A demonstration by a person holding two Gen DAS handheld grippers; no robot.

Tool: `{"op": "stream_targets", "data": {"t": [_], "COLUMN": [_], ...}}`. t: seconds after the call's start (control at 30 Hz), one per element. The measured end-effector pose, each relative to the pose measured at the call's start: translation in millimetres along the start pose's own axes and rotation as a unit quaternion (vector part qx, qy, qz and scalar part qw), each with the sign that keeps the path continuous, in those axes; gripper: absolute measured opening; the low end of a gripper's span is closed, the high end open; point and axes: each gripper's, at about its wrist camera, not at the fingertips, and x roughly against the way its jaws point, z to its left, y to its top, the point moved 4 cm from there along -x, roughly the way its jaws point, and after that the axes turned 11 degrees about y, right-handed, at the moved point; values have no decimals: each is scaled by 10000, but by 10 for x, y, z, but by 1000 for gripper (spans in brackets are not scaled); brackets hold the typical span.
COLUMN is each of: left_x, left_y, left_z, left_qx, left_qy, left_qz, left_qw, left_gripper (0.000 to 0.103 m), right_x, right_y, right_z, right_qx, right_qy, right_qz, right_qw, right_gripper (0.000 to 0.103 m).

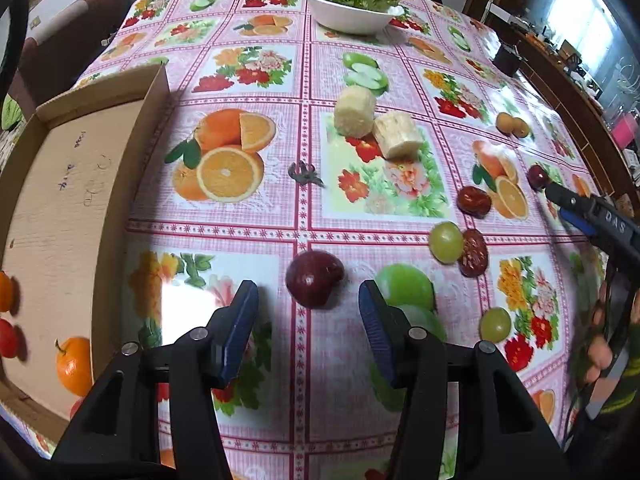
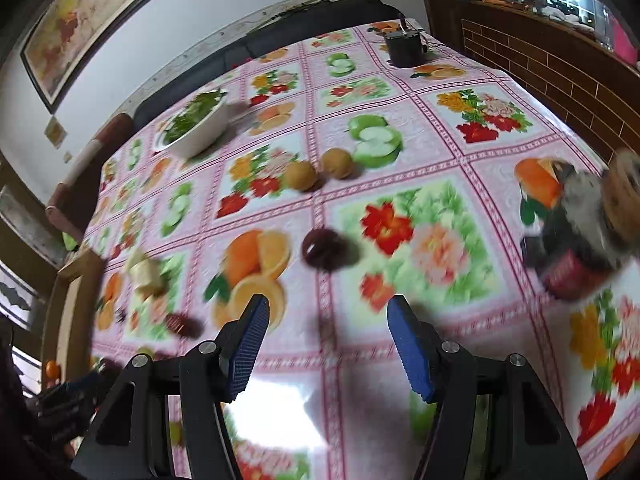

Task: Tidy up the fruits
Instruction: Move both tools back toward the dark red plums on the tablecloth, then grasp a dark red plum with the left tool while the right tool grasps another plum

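Left claw [image 1: 308, 312]: the jaws are seen well apart and nothing is held between them. The dark red plum [image 1: 315, 283] lies on the tabletop [image 1: 400, 72] just beyond the fingertips, centred on the gap between the blue pads [image 1: 240, 332], neither pad touching it. The claw is tilted steeply down toward it. The plum is roundish, with its stem dimple turned toward the camera, so no long axis is judged to matter for the grasp.

To the left of this claw the cardboard box [image 1: 132, 168] stands open, with an orange [image 1: 74, 366] and other small fruit already inside at its near end. The plum is therefore judged nearer to the left claw than to the right, and the box lies on the same side.

Right claw [image 2: 326, 324]: the jaws are seen about half open and empty. A second dark plum [image 2: 324, 250] lies farther off, straight ahead of the gap, well short of the pads; this view is blurred. Two brown round fruits [image 2: 320, 170] rest beyond it.

Between the two claws, two green grapes [image 1: 446, 242], two red dates [image 1: 474, 200] and two pale cut chunks [image 1: 376, 124] remain loose on the tabletop.

Judgement: the coming move for the left claw calls for a short descent over the plum, then a closure; the risk noted is the plum rolling off a pad.
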Motion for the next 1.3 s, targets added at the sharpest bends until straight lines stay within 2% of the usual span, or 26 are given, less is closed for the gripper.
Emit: {"op": "stream_targets", "data": {"t": [0.13, 0.2, 0.23, 0.27, 0.3, 0.33, 0.47, 0.67, 0.93, 1.3], "left_x": [-27, -30, -27, -19, -13, -2, 50, 249, 474, 618], "left_y": [39, 39, 35, 28, 22, 13, -19, -42, -90, -185], "left_z": [-10, -28, -41, -55, -65, -72, -70, 12, 338, 718], "left_qx": [-43, -93, -130, -174, -202, -223, -220, -194, 53, 402], "left_qy": [44, 59, 63, 67, 66, 43, -102, -10, 333, 611], "left_qz": [-103, -170, -216, -267, -294, -316, -348, -586, -821, -961], "left_qw": [9999, 9998, 9997, 9995, 9993, 9992, 9991, 9981, 9960, 9927], "left_gripper": [51, 48, 41, 38, 32, 26, 26, 26, 26, 27], "right_x": [-173, -275, -293, -317, -336, -339, -285, -35, 214, 199], "right_y": [109, 147, 151, 152, 152, 145, 72, -87, -267, -549], "right_z": [40, 96, 123, 145, 173, 190, 258, 557, 1112, 1669], "right_qx": [234, 474, 602, 720, 818, 878, 819, 840, 1106, 1463], "right_qy": [-135, -318, -452, -554, -598, -674, -379, 141, 766, 1186], "right_qz": [34, 81, 61, 74, 91, 87, 114, 35, 39, 327], "right_qw": [9996, 9983, 9971, 9958, 9948, 9938, 9959, 9964, 9909, 9816], "right_gripper": [62, 56, 49, 34, 31, 31, 31, 31, 30, 30]}}
